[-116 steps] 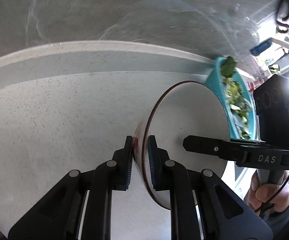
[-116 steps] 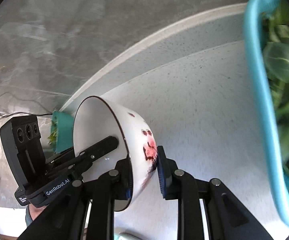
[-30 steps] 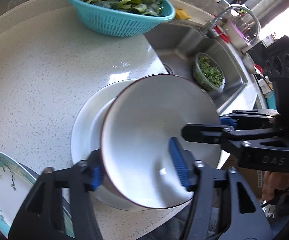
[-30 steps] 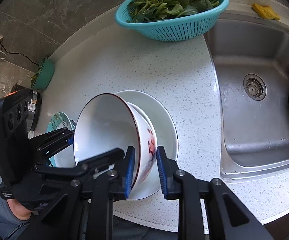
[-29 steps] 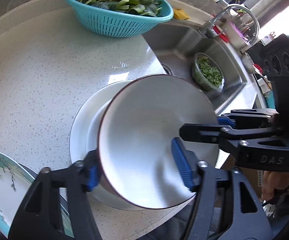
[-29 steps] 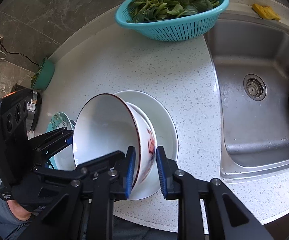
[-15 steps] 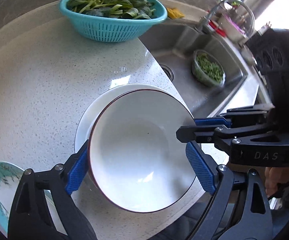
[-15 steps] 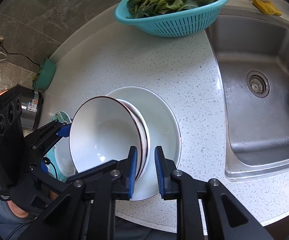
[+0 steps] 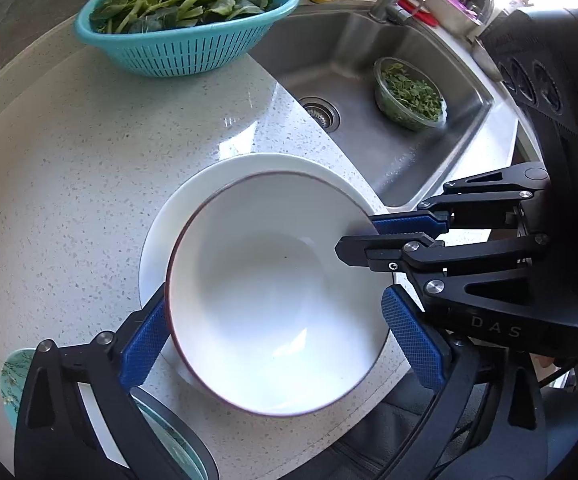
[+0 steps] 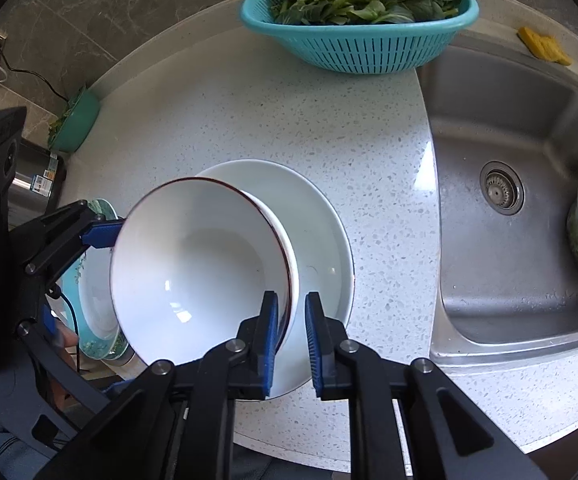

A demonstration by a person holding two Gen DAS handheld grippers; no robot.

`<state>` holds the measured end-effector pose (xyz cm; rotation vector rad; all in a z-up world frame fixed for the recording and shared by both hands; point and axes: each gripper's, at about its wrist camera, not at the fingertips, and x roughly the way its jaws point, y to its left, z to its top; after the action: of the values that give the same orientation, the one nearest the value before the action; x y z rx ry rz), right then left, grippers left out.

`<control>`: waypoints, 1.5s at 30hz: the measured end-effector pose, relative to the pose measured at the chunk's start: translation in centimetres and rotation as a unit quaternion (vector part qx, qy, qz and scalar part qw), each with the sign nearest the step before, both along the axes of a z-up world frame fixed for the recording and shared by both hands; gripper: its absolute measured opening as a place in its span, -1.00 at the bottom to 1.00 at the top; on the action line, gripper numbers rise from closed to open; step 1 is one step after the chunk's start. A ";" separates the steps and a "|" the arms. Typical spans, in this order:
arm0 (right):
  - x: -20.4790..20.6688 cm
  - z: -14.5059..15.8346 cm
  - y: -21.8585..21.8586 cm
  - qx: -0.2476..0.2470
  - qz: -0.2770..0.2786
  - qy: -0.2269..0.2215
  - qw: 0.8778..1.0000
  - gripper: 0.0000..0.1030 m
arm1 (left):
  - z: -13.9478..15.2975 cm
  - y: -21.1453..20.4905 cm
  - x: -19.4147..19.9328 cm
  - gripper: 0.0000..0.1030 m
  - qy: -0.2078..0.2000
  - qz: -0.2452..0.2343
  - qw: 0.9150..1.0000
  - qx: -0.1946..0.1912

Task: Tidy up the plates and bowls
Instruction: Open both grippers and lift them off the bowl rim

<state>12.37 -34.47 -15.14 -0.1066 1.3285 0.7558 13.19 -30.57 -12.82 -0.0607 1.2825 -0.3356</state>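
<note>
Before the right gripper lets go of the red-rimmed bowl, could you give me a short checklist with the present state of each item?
1. Left gripper off the bowl: ok; its jaws have just been opening and stand wide on either side of the rim.
2. Right gripper on the bowl's rim: ok, shut on the wall.
3. Red-rimmed bowl over the white plate: ok.
4. Bowl seated flat on the plate: cannot tell; its base is hidden.
5. Bowl apart from the floral plate: cannot tell; they overlap in the right wrist view.
</note>
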 end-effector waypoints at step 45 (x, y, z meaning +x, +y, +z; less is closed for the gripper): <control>8.1 0.0 0.4 0.050 0.247 0.021 0.967 0.08 | -0.5 0.6 -15.5 -0.17 -0.016 0.488 0.873 -0.026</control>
<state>20.46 -34.08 -15.16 -0.3520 1.3160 1.2503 -2.31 -29.94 -13.31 -0.7214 1.0599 0.5032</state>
